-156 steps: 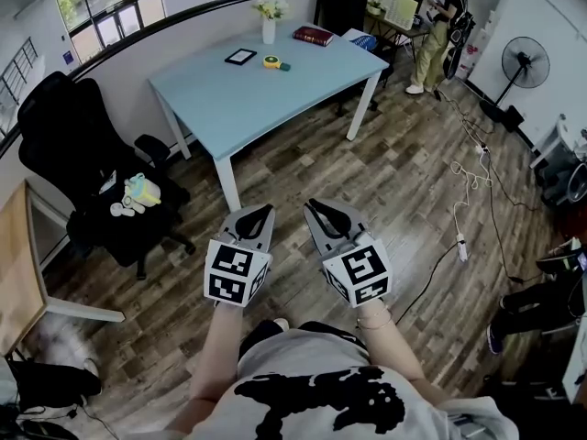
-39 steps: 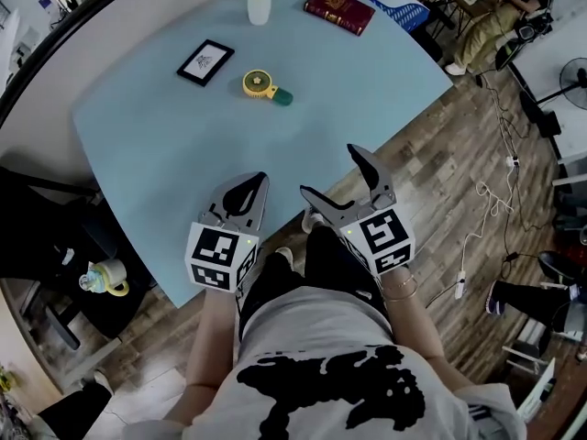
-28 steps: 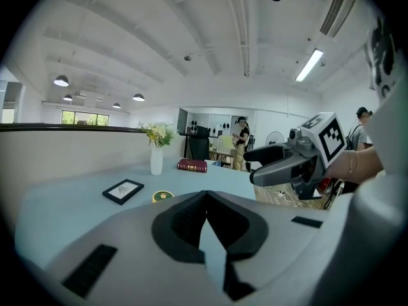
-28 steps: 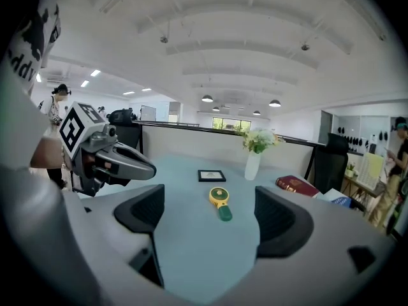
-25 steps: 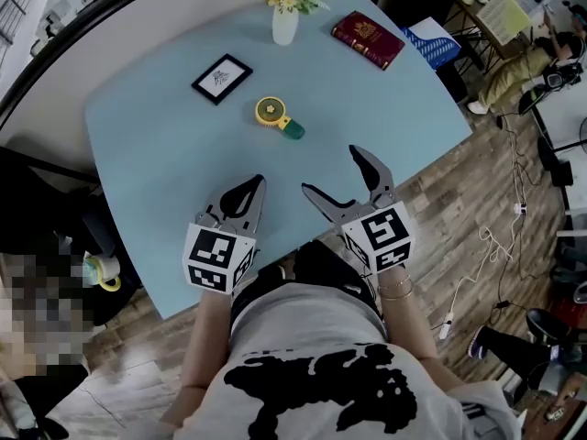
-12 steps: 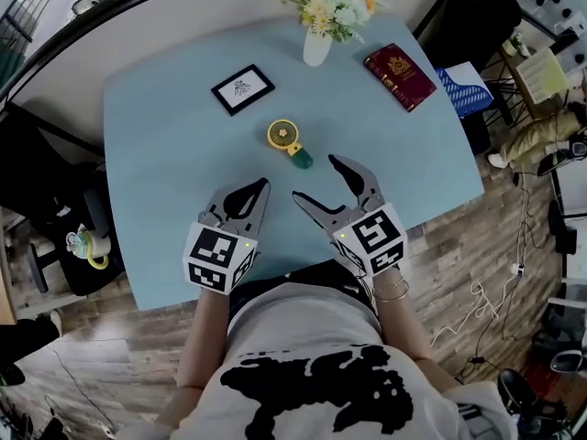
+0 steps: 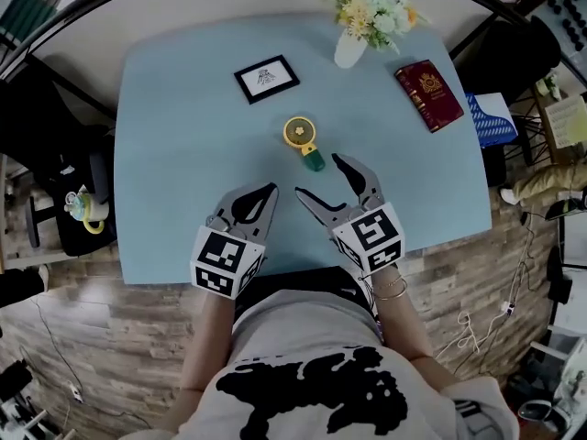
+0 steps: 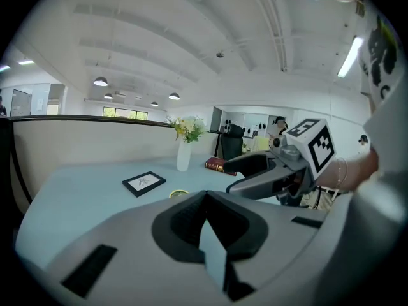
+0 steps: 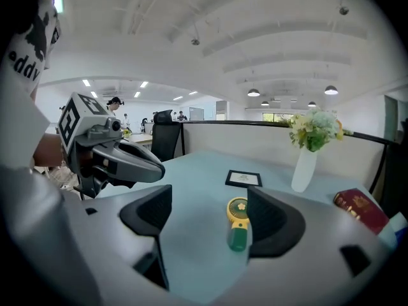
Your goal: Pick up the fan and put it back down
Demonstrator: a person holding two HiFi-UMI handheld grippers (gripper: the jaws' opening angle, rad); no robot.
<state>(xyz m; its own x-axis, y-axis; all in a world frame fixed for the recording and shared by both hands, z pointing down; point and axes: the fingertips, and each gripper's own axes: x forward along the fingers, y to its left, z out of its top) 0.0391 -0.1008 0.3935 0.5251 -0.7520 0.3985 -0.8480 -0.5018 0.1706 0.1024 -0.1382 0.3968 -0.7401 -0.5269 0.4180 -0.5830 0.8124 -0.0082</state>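
Head view, bench: a pale blue bench (image 7: 183, 108) lies below the person, with both tongs over its near part.
Head view, fan: a small yellow fan (image 7: 303, 137) with a green handle lies flat near the middle of the bench, handle end toward the person.
Head view, right tongs: the right tongs (image 7: 318, 178) have jaws apart, having just been closing a little. The fan's handle end lies at the mouth of the gap, just beside the farther jaw's tip. Nothing is gripped.
Head view, left tongs: the left tongs (image 7: 269, 191) have jaws together and empty, beside the right tongs and apart from the fan.
Head view, other things: a framed picture (image 7: 266, 79) lies beyond the fan. A white vase (image 7: 349, 50) of flowers and a red book (image 7: 429, 94) are at the far right.
Left gripper view, left tongs: the jaws meet at the tips, with nothing in them.
Left gripper view, fan: only its yellow rim shows above the jaws.
Right gripper view, right tongs: the jaws stand apart.
Right gripper view, fan: it rests on the bench, seen through the gap close to the right-hand jaw, pads off it.
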